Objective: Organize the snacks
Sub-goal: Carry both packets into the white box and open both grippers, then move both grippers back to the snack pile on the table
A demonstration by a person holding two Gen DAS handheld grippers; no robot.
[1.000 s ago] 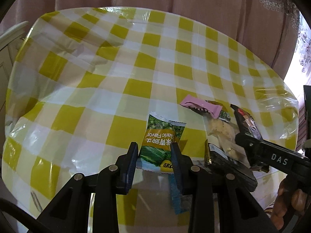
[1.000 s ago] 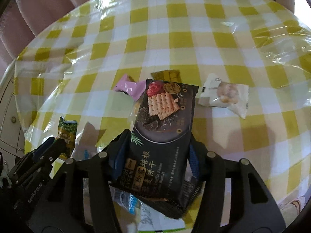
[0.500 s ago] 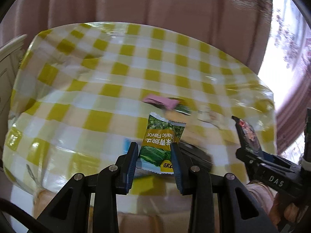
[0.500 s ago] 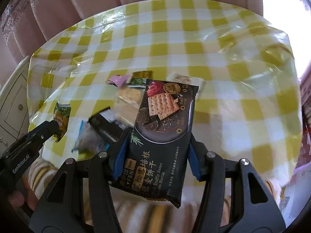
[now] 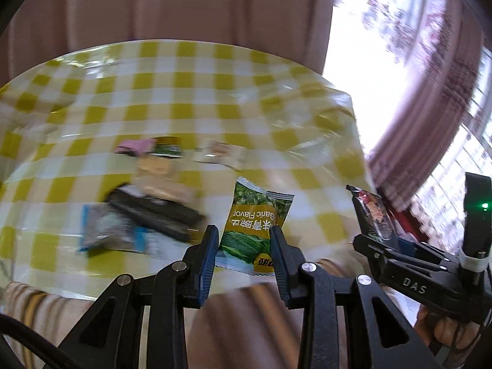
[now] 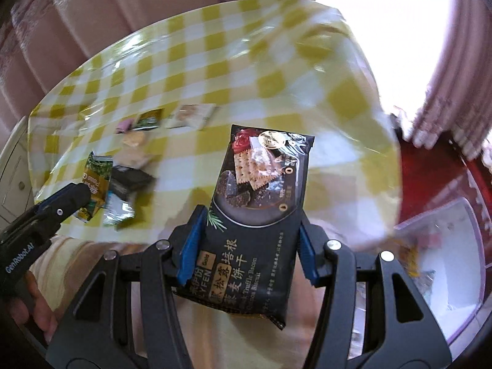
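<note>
Left gripper (image 5: 244,243) clamps a green pea packet (image 5: 255,221); right gripper (image 6: 246,240) clamps a black biscuit pack (image 6: 255,203); both lifted at the table's near edge. Remaining snacks (image 5: 147,203) lie left on the yellow-checked cloth (image 5: 200,98). Pink curtains (image 5: 184,9) behind, bright window right.

Bright daylight floods from an overexposed window (image 5: 369,46) at upper right. The checked worktop (image 5: 190,92) is motion-blurred with glare; fisheye edges curve and darken.
</note>
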